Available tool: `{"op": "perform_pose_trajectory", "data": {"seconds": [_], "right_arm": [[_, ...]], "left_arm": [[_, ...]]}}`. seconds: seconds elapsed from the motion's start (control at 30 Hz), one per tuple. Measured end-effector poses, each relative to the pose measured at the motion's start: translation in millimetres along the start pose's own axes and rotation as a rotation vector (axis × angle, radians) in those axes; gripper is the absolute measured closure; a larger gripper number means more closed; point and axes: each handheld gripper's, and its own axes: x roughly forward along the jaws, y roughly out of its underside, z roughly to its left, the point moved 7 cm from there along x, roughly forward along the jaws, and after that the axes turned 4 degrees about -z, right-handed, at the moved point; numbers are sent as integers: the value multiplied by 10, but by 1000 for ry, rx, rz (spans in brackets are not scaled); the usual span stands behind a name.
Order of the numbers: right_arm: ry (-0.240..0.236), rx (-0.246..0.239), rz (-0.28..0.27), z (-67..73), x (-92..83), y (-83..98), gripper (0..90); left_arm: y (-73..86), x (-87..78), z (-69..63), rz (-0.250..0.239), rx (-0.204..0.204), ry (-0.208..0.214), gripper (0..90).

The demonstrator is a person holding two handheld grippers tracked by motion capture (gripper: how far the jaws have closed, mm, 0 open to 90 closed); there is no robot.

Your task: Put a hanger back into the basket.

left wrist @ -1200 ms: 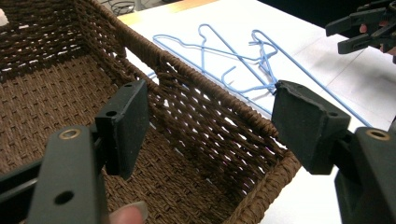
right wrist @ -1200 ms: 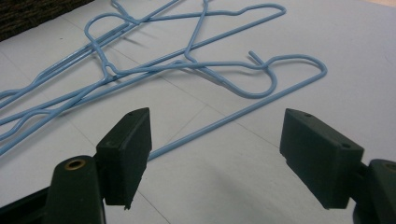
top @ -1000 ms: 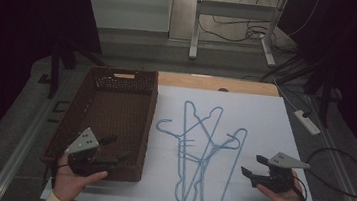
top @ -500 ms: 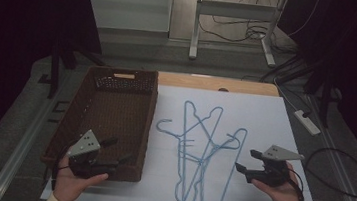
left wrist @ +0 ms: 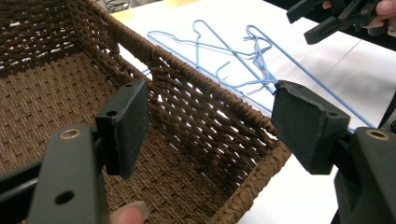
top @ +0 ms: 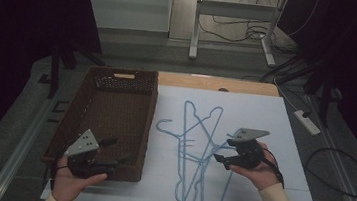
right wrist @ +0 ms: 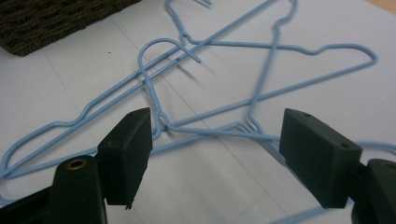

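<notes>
my right gripper point(top: 225, 152) hangs wide open over the blue wire hangers point(top: 196, 147) tangled on the white sheet, wires straight ahead of its jaws. left gripper point(top: 117, 150), also open, sits at the wicker basket point(top: 118, 81), farther off.

Pretty dim room overall, the edges just fall off into black on both sides. The table point(top: 268, 90) has a light wooden top showing along the far edge, and most of it is covered by a white sheet point(top: 282, 141). Behind it there's a grey floor point(top: 136, 51) and a pale wall panel point(top: 126, 4) catching what light there is. A metal desk frame point(top: 235, 21) stands back there with a bunch of cables point(top: 234, 31) hanging off it. On the right, a white power strip point(top: 307, 122) lies on the floor, and a black cable loop point(top: 345, 173) curls nearby.
</notes>
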Motion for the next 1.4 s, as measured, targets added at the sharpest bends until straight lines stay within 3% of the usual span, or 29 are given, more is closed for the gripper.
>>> {"op": "perform_pose_trajectory", "data": {"seconds": [0.33,0.57,0.67,0.93,0.97,1.13,1.4], "right_arm": [[-64,-82,112,139,324,-73,327],[-123,-151,223,283,666,-101,378],[-133,-159,240,311,730,-100,398],[-158,-215,342,415,945,-40,637],[-158,-215,342,415,945,-40,637],[-140,-243,347,432,958,-27,833],[-113,-202,300,387,856,-85,857]], "left_arm": [[9,19,-12,11,3,7,289],[27,37,-15,18,2,9,290],[30,38,-18,19,2,10,289],[31,42,-23,22,4,12,289],[31,41,-24,22,4,12,289],[19,35,-33,20,7,13,289],[5,27,-36,16,6,10,289]]}}
